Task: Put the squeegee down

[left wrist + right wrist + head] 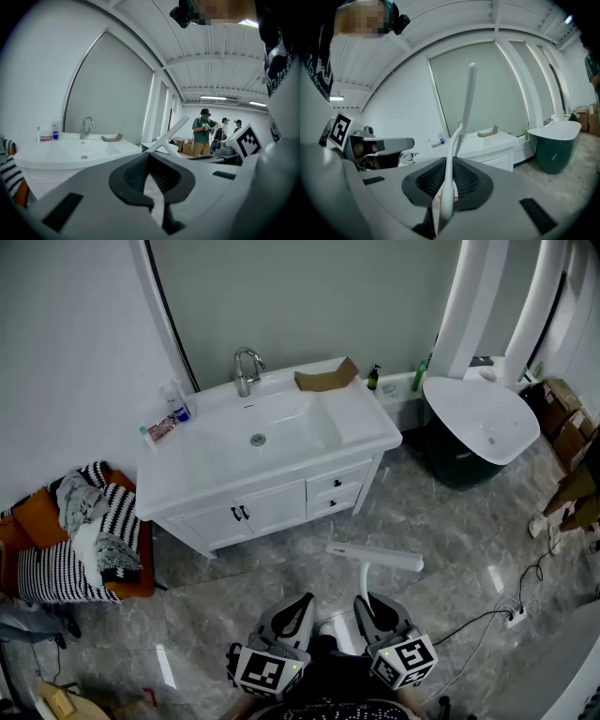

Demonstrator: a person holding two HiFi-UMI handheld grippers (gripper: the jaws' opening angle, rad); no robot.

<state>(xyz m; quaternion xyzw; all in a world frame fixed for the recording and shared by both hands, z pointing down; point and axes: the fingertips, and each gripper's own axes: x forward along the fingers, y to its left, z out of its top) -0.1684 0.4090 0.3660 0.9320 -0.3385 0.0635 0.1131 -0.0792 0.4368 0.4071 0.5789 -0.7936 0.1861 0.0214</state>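
A white sink vanity [361,423] stands against the wall, with a white tub [483,418] to its right. Above the grey floor [450,531] in front of the vanity hangs the white squeegee [373,561], blade crosswise. The right gripper [449,174] clamps its handle tight. The left gripper [149,158], just beside it, has its jaws together on nothing

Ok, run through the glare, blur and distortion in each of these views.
Head view: bright glare streaks on the glossy floor. Left gripper view: fisheye curves the ceiling, near jaws blurred. Right gripper view: same fisheye, dark corners, squeegee handle soft close to the lens.
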